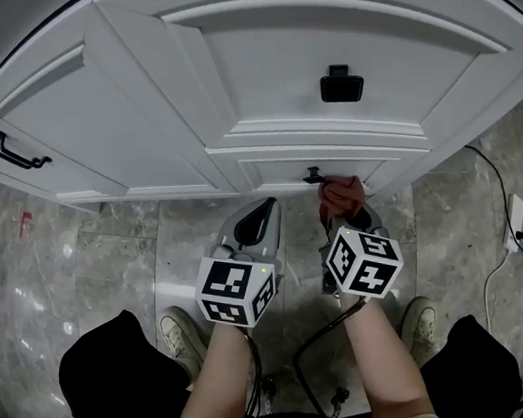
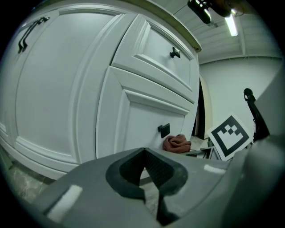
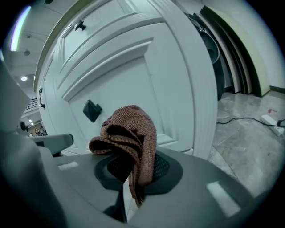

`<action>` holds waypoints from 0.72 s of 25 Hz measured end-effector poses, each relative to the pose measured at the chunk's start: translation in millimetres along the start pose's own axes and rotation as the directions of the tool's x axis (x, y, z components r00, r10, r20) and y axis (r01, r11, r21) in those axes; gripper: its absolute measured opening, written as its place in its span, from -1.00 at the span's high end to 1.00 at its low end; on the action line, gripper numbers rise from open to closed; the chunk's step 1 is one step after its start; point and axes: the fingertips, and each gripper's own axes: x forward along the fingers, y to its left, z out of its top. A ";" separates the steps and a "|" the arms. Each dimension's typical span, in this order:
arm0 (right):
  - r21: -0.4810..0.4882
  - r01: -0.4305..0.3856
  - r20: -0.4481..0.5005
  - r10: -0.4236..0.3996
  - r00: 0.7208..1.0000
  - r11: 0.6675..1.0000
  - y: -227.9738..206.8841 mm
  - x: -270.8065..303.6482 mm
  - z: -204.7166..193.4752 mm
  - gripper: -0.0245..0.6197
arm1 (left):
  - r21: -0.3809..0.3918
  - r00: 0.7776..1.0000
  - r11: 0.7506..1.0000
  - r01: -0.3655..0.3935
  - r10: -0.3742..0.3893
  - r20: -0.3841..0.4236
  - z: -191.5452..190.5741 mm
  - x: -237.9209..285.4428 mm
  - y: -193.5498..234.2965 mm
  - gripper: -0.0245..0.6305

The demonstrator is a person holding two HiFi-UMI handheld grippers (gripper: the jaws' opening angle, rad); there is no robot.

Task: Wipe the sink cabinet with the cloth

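At sink cabinet (image 1: 284, 60) bottom edge: right claw (image 1: 336, 223) pinching cloth (image 1: 342, 196); left claw (image 1: 261, 211) pressed together, beside it

No legible text, labels, brands or numbers appear; only square black-and-white markers on the grippers' cubes (image 1: 236, 291).

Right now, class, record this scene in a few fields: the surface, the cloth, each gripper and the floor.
Surface: white sink cabinet, panelled doors
Cloth: reddish-brown cloth, bunched, by the small black handle of the lower door; whether it touches the door is unclear
Right gripper: shut on the cloth
Left gripper: shut, empty, short of the cabinet
Floor: grey marbled floor, white cable at the right
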 end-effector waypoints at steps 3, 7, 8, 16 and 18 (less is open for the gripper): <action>0.029 0.049 0.013 -0.049 0.999 0.998 -26.0 -7.6 6.5 0.67 | -0.006 1.000 1.000 0.014 -0.014 0.001 -1.1 5.1 -7.8 0.92; 0.066 0.099 0.036 -0.101 0.994 0.993 -47.2 -17.3 12.6 0.68 | -0.007 1.000 1.000 0.029 -0.029 -0.010 -5.5 9.5 -18.7 0.92; 0.071 0.113 0.040 -0.116 0.992 0.991 -53.7 -20.2 14.2 0.68 | -0.007 0.999 0.999 0.031 -0.031 -0.011 -6.0 10.8 -21.2 0.92; 0.052 0.102 0.071 -0.106 0.992 0.993 -64.9 -43.4 28.2 0.69 | 0.000 0.999 0.999 0.051 -0.051 -0.003 2.0 7.8 -38.0 0.92; 0.015 0.086 0.097 -0.087 0.991 0.996 -54.4 -52.8 38.8 0.69 | 0.004 0.998 0.998 0.057 -0.057 0.023 14.3 1.2 -42.5 0.92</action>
